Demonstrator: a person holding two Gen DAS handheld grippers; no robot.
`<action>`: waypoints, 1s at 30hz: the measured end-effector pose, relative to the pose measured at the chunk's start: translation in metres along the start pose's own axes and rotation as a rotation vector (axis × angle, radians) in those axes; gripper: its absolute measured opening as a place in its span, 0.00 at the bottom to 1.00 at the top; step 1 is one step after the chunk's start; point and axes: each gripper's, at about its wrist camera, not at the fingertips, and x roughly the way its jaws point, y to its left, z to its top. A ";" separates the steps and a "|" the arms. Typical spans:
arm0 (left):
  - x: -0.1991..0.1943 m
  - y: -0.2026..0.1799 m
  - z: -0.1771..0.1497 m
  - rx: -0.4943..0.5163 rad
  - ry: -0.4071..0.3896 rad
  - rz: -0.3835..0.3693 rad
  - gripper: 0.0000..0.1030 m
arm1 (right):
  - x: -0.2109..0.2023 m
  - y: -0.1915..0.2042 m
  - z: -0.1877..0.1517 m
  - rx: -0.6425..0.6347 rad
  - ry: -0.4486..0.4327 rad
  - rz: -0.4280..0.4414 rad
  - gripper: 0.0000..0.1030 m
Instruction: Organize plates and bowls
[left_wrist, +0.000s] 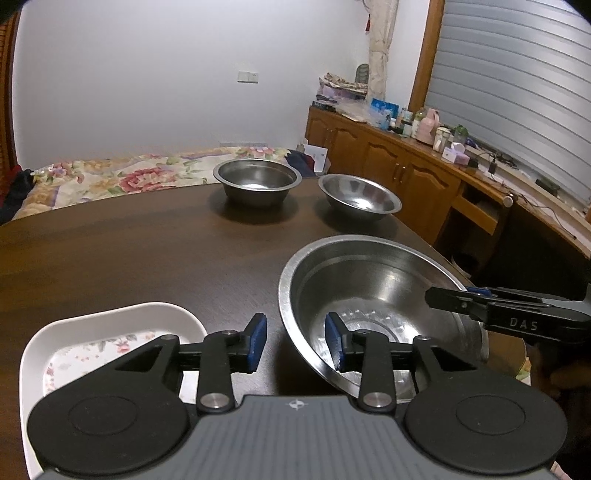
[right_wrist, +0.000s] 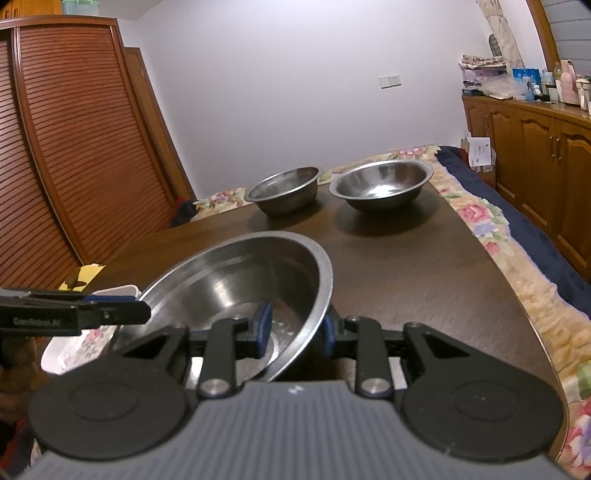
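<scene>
A large steel bowl (left_wrist: 373, 280) (right_wrist: 236, 273) stands at the near side of the dark wooden table (left_wrist: 147, 251) and looks tilted. My left gripper (left_wrist: 295, 343) straddles its left rim, one blue pad inside and one outside, with gaps showing, so it is open. My right gripper (right_wrist: 295, 330) straddles the opposite rim the same way, and its inner pad is clear of the wall. Each gripper appears side-on in the other's view: right gripper (left_wrist: 432, 297), left gripper (right_wrist: 144, 314). A white floral plate (left_wrist: 110, 332) (right_wrist: 66, 347) lies left of the bowl. Two smaller steel bowls (left_wrist: 256, 177) (left_wrist: 360, 195) sit at the far edge.
Behind the table lies a bed with a floral quilt (left_wrist: 110, 177). Wooden cabinets (left_wrist: 388, 158) with cluttered tops run along the right wall. A louvred wooden wardrobe (right_wrist: 55, 147) stands at the left. The table's right edge (right_wrist: 517, 295) drops toward the quilt.
</scene>
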 end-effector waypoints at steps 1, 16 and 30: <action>0.000 0.001 0.001 0.000 -0.001 0.002 0.40 | -0.001 0.000 0.001 -0.002 -0.002 -0.003 0.31; -0.004 -0.007 0.048 0.069 -0.088 0.032 0.47 | -0.010 -0.003 0.034 -0.080 -0.073 -0.041 0.46; 0.059 -0.028 0.106 0.112 -0.060 -0.002 0.48 | 0.015 -0.046 0.082 -0.150 -0.126 -0.108 0.50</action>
